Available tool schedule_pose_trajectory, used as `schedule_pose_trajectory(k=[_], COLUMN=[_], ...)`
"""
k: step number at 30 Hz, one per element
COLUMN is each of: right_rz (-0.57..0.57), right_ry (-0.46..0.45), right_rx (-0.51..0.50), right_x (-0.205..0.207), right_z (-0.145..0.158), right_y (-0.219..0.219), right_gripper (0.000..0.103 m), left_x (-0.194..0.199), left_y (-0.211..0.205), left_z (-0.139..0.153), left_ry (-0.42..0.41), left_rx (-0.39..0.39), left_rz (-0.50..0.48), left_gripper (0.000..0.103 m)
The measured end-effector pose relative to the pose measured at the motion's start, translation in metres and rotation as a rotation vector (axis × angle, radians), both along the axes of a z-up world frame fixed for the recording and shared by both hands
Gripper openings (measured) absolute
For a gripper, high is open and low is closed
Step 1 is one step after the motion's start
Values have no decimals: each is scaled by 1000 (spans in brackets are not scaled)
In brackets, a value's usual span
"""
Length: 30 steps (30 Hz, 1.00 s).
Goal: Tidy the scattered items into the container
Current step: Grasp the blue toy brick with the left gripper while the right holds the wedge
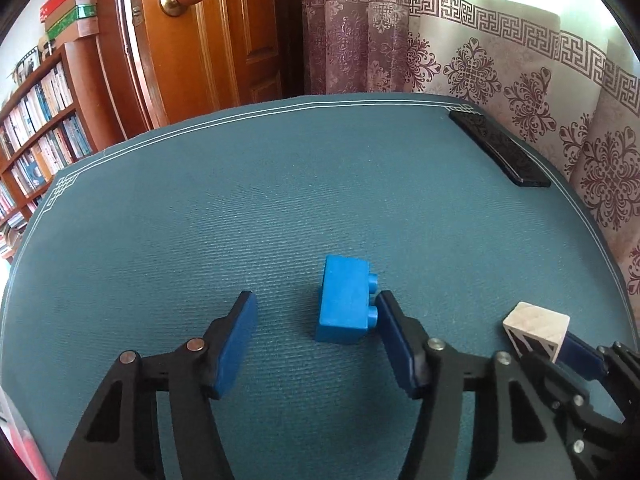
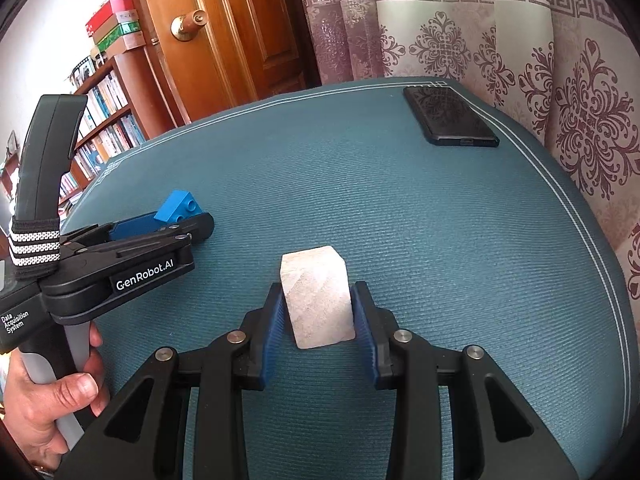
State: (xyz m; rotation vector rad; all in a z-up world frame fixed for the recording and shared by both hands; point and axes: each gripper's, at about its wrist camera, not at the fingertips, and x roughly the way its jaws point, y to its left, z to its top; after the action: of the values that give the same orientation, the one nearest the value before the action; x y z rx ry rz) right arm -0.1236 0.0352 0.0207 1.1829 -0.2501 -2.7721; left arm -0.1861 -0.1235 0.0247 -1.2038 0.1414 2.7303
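between right hand-held gripper (image 2: 319, 312) pads — wooden block (image 2: 316, 298).

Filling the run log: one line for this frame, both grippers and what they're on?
left gripper: open, straddling blue toy brick | right gripper: shut on wooden block | black phone: far corner of mat | container: not in view

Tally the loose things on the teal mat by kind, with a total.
Blue toy brick: 1
Pale wooden block: 1
Black phone: 1
Total: 3
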Motion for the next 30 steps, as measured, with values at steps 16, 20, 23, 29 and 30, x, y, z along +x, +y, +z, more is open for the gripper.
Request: schedule_pose_trajectory(k=[16, 20, 23, 29, 30], right_rz=[5, 1, 0, 0, 1], right_ry=[2, 2, 1, 2, 2], right_rx=[-11, -10, 2, -10, -11], right_x=[-3, -3, -4, -2, -2], right_z=[1, 1, 1, 1, 1], right_y=[-1, -1, -2, -1, -1], right_gripper=[39, 37, 37, 37, 37], left_x=[29, 43, 44, 31, 30], left_y=[-7, -9, -7, 2, 3], left_z=[13, 25, 31, 27, 25], left_ry=[37, 66, 77, 68, 72], left_rx=[16, 21, 5, -27, -42], left_rz=[-7, -18, -19, -4, -3], left_gripper=[29, 29, 29, 69, 69])
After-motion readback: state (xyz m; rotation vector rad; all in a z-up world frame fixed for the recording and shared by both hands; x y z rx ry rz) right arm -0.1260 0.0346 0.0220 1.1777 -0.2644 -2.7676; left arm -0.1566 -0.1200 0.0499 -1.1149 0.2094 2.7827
